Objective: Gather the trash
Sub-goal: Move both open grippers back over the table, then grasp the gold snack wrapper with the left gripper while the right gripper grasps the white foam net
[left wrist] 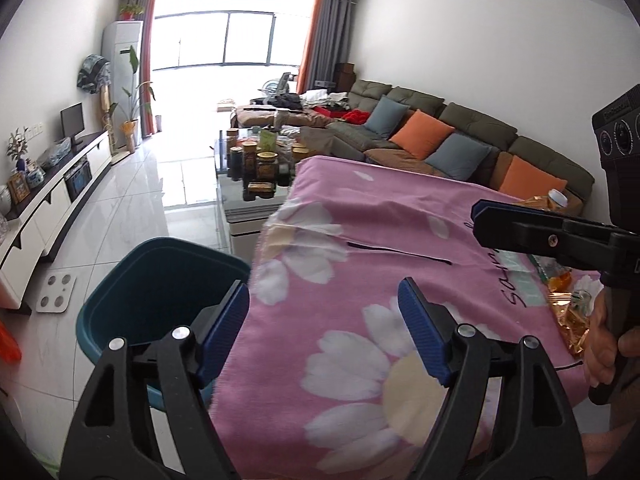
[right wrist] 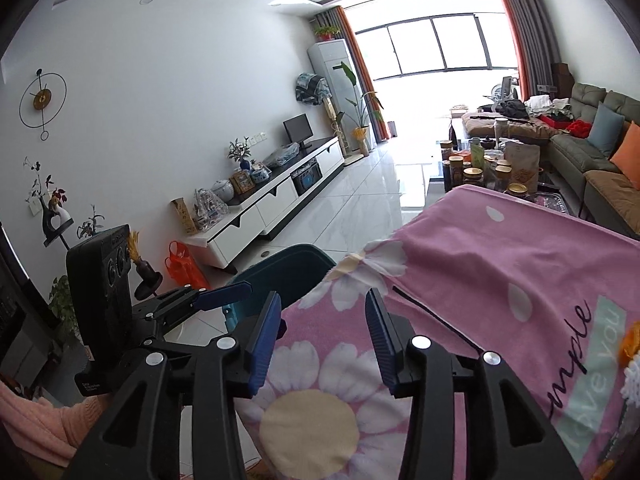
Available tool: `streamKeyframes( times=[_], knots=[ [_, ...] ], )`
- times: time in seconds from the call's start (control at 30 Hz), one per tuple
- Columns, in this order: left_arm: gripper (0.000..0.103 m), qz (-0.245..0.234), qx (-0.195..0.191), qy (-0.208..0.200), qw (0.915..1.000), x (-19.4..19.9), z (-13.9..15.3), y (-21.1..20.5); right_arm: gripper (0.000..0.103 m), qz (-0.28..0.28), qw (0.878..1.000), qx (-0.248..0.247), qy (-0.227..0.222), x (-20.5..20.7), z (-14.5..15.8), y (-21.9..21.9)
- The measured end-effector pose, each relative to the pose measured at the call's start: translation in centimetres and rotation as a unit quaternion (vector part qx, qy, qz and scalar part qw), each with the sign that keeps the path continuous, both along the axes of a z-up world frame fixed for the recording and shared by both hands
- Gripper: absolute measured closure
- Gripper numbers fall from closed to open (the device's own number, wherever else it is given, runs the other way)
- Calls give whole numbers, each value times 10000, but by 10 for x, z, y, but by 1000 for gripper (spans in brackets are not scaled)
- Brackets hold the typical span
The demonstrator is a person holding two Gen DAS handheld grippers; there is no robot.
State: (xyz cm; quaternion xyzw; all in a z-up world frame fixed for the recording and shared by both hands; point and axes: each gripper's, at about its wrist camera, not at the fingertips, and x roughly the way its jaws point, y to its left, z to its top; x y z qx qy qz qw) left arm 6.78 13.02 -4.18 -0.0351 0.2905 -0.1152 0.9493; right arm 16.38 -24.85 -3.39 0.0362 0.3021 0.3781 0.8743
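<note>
A dark teal trash bin [left wrist: 160, 280] stands on the floor at the left edge of a table covered by a pink flowered cloth [left wrist: 380, 240]; the bin also shows in the right wrist view [right wrist: 288, 268]. My left gripper [left wrist: 324, 312] is open and empty, over the table's left edge beside the bin. My right gripper [right wrist: 324, 320] is open and empty above the cloth. Golden wrappers and crumpled trash [left wrist: 572, 312] lie at the cloth's right side, with a bottle [left wrist: 558, 198] behind. An orange and white scrap [right wrist: 632, 360] shows at the right edge.
A coffee table with several jars [left wrist: 260, 160] stands beyond the cloth. A sofa with cushions [left wrist: 440, 140] runs along the right wall. A white TV cabinet [right wrist: 272, 200] lines the left wall. A scale [left wrist: 56, 292] lies on the floor.
</note>
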Motion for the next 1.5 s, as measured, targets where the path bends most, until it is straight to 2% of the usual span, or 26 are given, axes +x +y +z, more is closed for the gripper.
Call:
streamKeyframes(
  times=[0.23,0.47,0.67,0.8,0.97,1.03,1.23,1.43,1.5],
  knots=[
    [27,-1062,-138,124,9942,-9,-11,-82,60,-843,9964,47,-69,-20,-1,-74],
    [27,-2042,-169,332,9782,-16,-21,-159,59,-1823,9831,181,-66,-34,-4,-151],
    [27,-2537,-146,588,9654,-21,-33,-206,55,-2358,9715,232,-60,-44,-15,-198],
    [27,-2752,-141,778,9581,-23,-41,-226,53,-2606,9651,243,-45,-43,-21,-218],
    [30,-2850,-171,1062,9525,-14,-49,-237,44,-2923,9560,263,38,-40,-29,-246],
    [32,-2887,-223,1177,9499,-10,-53,-241,41,-3013,9530,281,143,-33,-34,-254],
    [34,-2935,-335,1356,9457,-2,-58,-247,40,-3060,9497,460,490,-18,-52,-265],
    [48,-3078,-408,1462,9393,0,-58,-250,40,-2944,9529,506,515,-16,-53,-259],
    [55,-3138,-390,1469,9372,-1,-58,-252,41,-2905,9540,508,530,-13,-54,-258]
  ],
)
